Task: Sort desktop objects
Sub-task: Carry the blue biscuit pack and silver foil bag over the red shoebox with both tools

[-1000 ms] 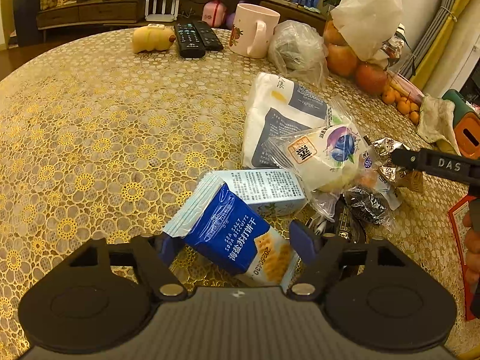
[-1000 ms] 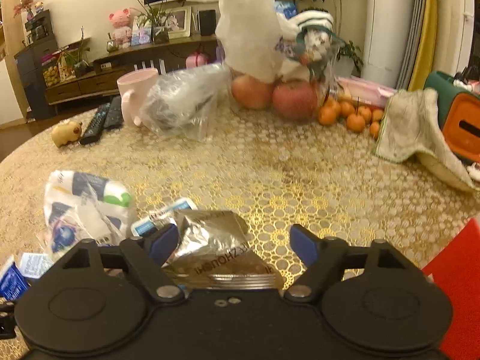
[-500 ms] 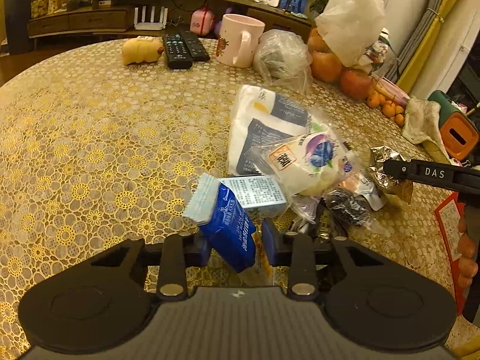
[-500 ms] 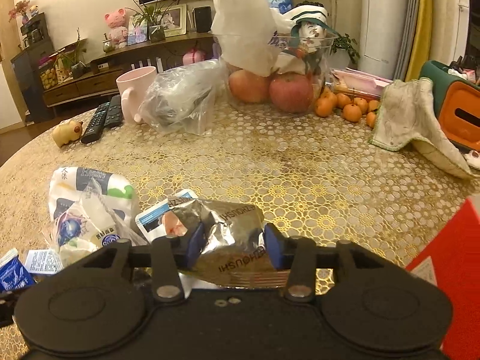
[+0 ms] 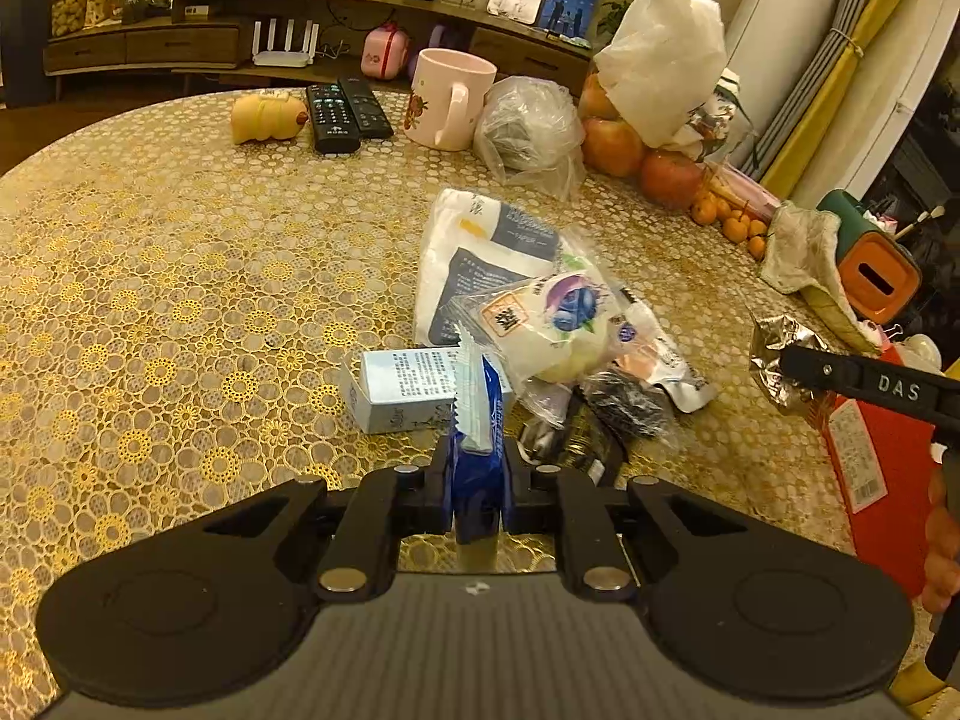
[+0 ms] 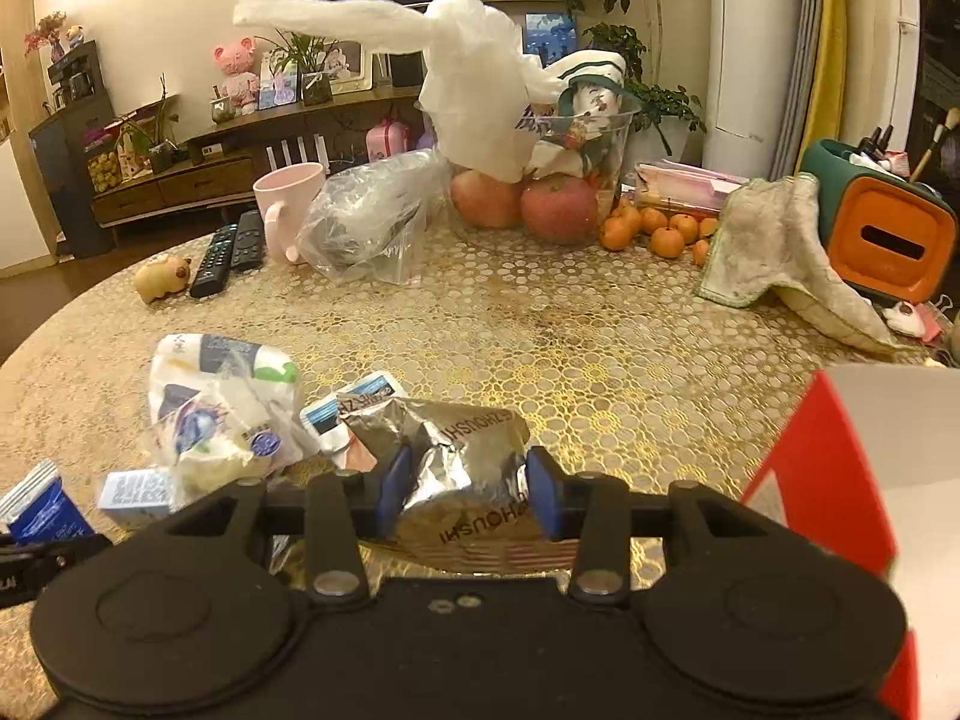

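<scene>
While the left gripper [image 5: 477,483] was closing, the blue cracker packet [image 5: 478,414] was squeezed between its pads, just in front of the small blue box [image 5: 399,387]. The silver foil bag [image 6: 465,456] was pinched by the right gripper [image 6: 468,495], far right of that box.

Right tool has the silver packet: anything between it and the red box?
Nothing visible. The right tool is shut on the silver foil packet, and only bare tablecloth lies between it and the red box at right. The snack pile sits to the left, out of that path.
</scene>
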Demonstrator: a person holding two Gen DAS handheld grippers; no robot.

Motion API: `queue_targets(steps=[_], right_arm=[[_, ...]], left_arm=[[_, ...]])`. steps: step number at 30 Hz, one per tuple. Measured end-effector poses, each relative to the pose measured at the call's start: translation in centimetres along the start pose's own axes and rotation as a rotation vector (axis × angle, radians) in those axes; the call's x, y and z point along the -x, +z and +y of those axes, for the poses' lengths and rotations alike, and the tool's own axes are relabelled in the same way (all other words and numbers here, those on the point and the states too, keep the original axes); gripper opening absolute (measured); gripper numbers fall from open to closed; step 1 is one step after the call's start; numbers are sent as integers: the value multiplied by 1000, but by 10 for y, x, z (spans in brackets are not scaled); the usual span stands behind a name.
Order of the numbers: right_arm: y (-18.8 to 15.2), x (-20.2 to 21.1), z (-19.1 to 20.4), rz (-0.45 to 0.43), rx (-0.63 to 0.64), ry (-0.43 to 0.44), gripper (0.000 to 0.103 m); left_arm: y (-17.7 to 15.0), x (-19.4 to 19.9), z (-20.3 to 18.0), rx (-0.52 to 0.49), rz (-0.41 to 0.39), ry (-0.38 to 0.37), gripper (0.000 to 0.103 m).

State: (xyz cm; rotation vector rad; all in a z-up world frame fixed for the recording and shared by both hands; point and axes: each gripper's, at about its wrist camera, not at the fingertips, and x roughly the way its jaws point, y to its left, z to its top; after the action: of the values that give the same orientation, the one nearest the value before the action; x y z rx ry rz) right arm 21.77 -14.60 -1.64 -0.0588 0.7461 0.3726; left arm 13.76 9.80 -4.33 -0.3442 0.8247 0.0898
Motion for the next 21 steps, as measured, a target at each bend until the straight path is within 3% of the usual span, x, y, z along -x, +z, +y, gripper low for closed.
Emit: queue_targets(steps=[7, 21], right_arm=[[-8, 39, -4, -19, -9, 27, 41], [-25, 113, -29, -58, -29, 41, 41]], left_arm=[[-2, 28, -16, -14, -24, -33, 13], [0, 77, -87, -139, -59, -187, 13]])
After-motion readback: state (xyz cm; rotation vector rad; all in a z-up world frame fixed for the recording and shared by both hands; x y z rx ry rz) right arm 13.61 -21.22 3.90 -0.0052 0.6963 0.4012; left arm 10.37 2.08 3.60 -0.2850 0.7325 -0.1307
